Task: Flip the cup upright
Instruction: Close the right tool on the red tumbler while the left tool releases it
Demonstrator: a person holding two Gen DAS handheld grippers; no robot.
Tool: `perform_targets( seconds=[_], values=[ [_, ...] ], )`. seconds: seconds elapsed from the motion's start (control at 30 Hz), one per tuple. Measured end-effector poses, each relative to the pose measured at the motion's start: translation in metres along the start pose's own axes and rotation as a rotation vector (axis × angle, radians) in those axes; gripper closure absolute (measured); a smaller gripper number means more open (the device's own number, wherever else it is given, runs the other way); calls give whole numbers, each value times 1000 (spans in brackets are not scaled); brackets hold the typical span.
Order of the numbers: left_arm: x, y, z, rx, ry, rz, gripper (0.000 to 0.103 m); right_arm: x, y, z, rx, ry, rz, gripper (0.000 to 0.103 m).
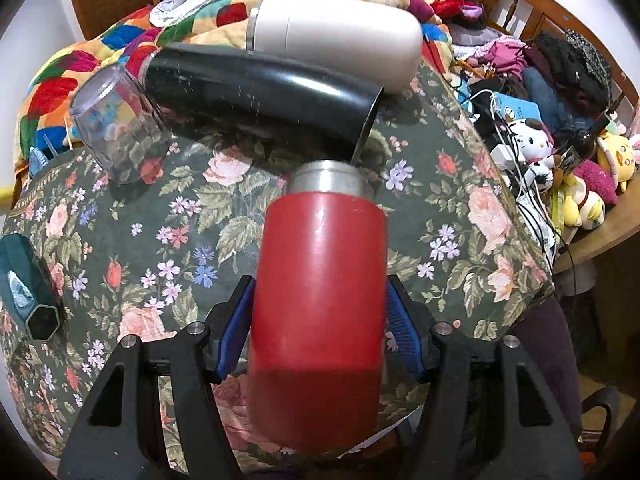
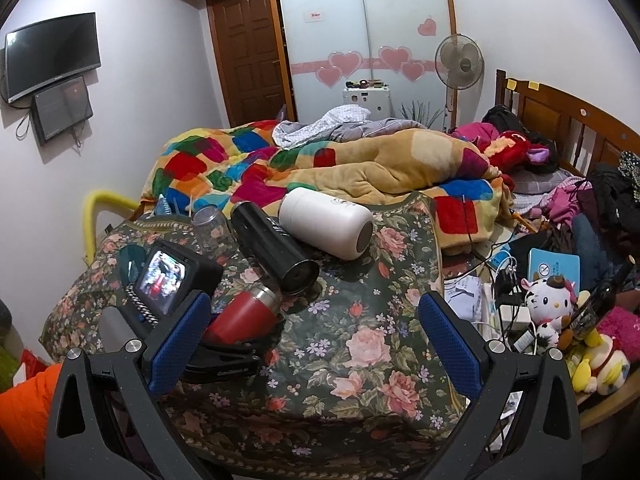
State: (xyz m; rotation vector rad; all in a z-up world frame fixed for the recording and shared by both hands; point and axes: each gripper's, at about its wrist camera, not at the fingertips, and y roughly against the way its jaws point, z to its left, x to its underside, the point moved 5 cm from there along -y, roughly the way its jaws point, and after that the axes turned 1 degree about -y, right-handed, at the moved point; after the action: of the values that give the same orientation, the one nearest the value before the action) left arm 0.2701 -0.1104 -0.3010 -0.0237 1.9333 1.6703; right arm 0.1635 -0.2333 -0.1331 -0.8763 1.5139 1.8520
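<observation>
A red cup with a steel rim [image 1: 320, 292] lies on its side on the floral cloth [image 1: 440, 220]. My left gripper [image 1: 320, 320] is shut on its body, blue pads against both sides, the steel mouth pointing away from me. In the right wrist view the red cup [image 2: 244, 314] shows at lower left, held by the left gripper's black frame [image 2: 224, 356]. My right gripper [image 2: 316, 344] is open and empty, above the cloth to the right of the cup.
A black tumbler [image 1: 256, 88] and a white flask [image 1: 340, 36] lie on their sides behind the cup. A clear glass [image 1: 116, 136] stands mouth down at the left. A dark hexagonal bottle [image 1: 28, 284] lies far left. Plush toys [image 2: 560, 312] and cables crowd the right edge.
</observation>
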Motion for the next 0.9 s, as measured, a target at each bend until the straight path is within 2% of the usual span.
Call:
perform_targets(
  seconds=[0.1,0.3,0.4,0.47,0.57,0.7,0.8,0.9],
  values=[
    [-2,14,1,1,1,-24,40,-2,-3,0,1,-3,1,0],
    [0,68,21,2,56,-152,39,-2,-27,5,-39,-25,53,0],
    [6,91,37,-41,96,-217,35,2,-51,14,-55,-24,105,0],
    [13,102,50,-105,110,-251,34,8,-70,20,-81,-33,157,0],
    [26,108,65,-169,138,-270,34,20,-97,29,-137,-60,253,10],
    [45,105,80,-190,185,-265,34,39,-135,40,-206,-128,398,23],
    [58,103,90,-208,227,-273,34,46,-151,44,-202,-166,461,29],
    [65,101,95,-211,245,-269,34,53,-164,53,-223,-172,514,31]
  ],
)
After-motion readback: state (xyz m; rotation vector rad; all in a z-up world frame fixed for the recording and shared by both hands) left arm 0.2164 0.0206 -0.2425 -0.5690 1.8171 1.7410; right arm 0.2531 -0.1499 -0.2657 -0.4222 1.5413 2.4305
